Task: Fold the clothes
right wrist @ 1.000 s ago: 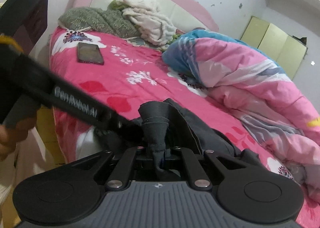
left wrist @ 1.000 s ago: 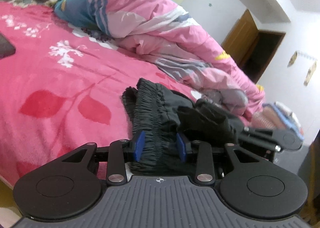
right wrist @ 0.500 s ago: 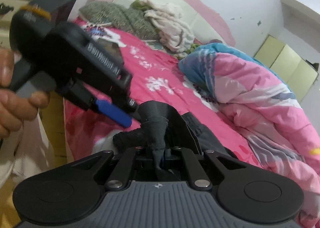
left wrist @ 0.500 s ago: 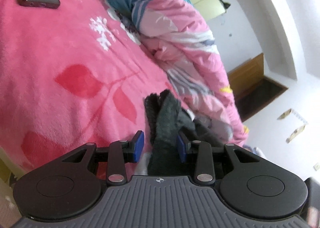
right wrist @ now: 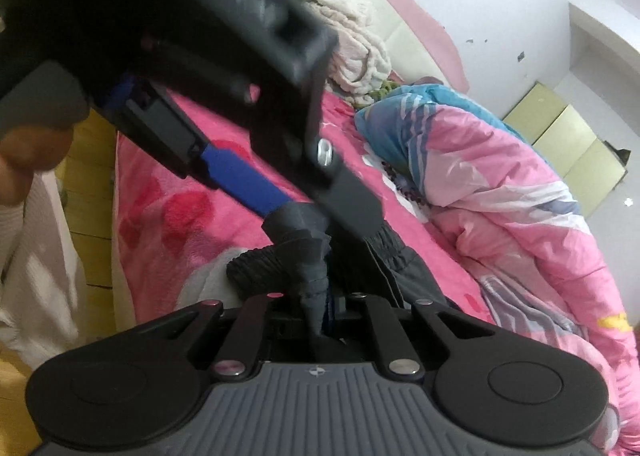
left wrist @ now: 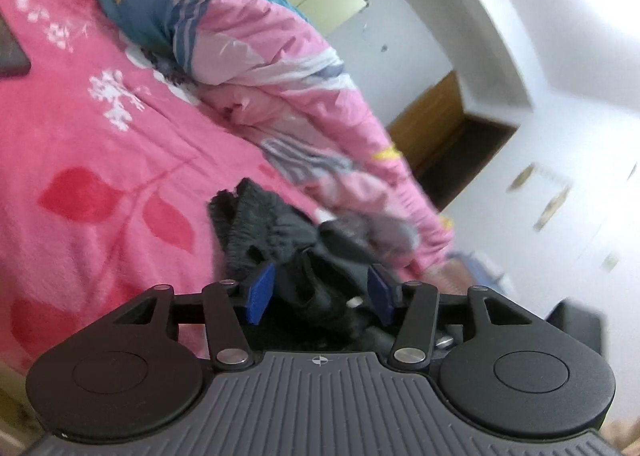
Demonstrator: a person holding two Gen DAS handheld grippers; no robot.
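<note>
2 grippers — L [left wrist: 320, 294] open, R [right wrist: 320, 306] clamping trousers [right wrist: 384, 256]

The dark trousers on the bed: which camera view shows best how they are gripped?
The right wrist view. There the right gripper is shut on a bunched fold of the dark trousers, close and central. The left wrist view shows the trousers lying crumpled between the open left gripper fingers, somewhat blurred.

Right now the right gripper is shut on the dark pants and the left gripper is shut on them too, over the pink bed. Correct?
Not quite. The left gripper is open: in the left wrist view its blue pads stand well apart with the pants loose between them. The right gripper is shut on the pants, over the pink bed.
</note>
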